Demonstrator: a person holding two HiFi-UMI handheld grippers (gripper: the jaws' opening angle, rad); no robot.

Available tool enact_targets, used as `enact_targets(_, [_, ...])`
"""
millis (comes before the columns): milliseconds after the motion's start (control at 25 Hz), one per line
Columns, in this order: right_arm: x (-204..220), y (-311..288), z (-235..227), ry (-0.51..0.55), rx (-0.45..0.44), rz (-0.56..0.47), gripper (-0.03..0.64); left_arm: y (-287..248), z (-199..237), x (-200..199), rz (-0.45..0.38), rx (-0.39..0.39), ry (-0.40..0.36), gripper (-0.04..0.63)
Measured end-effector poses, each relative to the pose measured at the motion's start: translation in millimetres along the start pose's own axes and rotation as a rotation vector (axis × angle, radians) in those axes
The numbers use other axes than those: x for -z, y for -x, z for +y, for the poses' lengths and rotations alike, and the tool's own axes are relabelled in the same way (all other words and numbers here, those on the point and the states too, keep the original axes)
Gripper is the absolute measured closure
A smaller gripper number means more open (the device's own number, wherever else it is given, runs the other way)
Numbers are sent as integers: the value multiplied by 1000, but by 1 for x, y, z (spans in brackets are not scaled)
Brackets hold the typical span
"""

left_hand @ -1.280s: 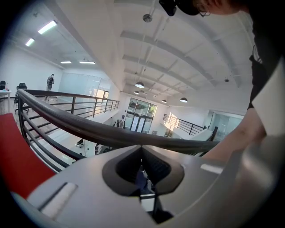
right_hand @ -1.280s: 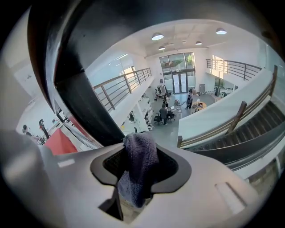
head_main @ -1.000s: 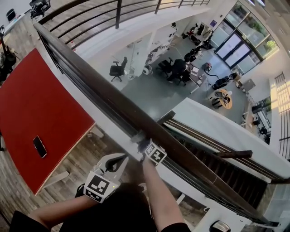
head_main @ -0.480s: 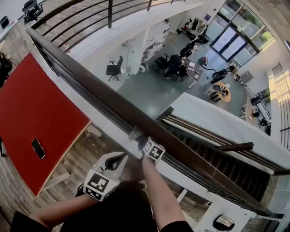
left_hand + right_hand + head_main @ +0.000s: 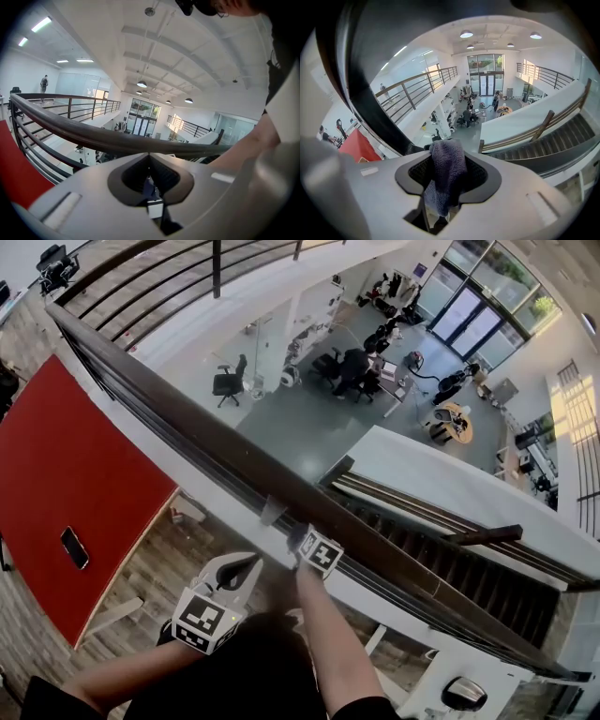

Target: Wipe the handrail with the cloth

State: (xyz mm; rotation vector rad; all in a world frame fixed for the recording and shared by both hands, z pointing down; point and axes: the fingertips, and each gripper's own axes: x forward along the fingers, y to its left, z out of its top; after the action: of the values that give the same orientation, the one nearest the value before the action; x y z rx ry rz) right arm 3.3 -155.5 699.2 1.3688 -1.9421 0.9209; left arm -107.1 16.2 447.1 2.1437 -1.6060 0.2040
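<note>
"Where's the cloth point(image 5: 446, 171)?"
"The right claw point(image 5: 296, 540) has pinched it tight. The cloth is right up against the dark handrail point(image 5: 178, 413)."
"And the left claw point(image 5: 246, 570)?"
"Closed up, with nothing in it. It's beside the right one, close to the handrail but not touching it."

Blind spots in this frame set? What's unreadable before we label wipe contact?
- Contact of the grey knitted cloth with the dark wooden handrail: head view, too small; right gripper view, the cloth itself covers it.
- Handrail's lower end: head view, cut off by the right edge.
- Dirt on the rail: too dark and small in every view.
- Black phone on the red table: screen too small, head view.
</note>
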Motion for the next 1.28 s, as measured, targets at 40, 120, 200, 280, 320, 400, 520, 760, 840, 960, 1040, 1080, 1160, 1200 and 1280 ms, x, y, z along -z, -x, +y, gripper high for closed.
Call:
enact_targets(40, [0,1,-3,0,2,0,465,0,-2,0,0,2,-2,597])
enact_targets(120, [0,4,-8,-2,5,1,465,-1,-7,-1,1,6,-6,597])
enact_targets(200, [0,5,-13,-3,7,2,465,-2,-10,-1,1,9,-10,597])
enact_targets(280, [1,7,-19,-3,9,3,465,-4,-15,-1,0,12,-12,597])
enact_targets(320, [2,8,-22,-3,10,4,465,-5,-17,-1,2,14,-12,597])
enact_targets(400, [3,9,-27,-4,12,6,465,-6,-22,0,2,17,-13,597])
enact_targets(520, [5,11,-32,-6,10,7,465,-6,-26,0,-3,19,-4,597])
enact_targets(760, [5,16,-46,-15,14,19,465,-12,-42,-2,-8,27,-8,597])
enact_targets(840, [5,18,-54,-15,19,20,465,-15,-49,-1,-2,36,-11,597])
enact_targets(960, [8,23,-66,-14,21,19,465,-19,-58,0,0,36,-13,597])
enact_targets(1040, [8,26,-72,-15,23,15,465,-21,-64,1,2,39,-15,597])
enact_targets(1080, [9,27,-74,-14,23,13,465,-23,-67,1,3,44,-17,597])
enact_targets(1160, [12,28,-79,-15,24,14,465,-25,-74,3,6,53,-22,597])
enact_targets(1200, [13,29,-83,-17,25,17,465,-26,-77,4,8,57,-23,597])
enact_targets(1280, [14,32,-90,-25,28,20,465,-29,-84,6,11,68,-24,597])
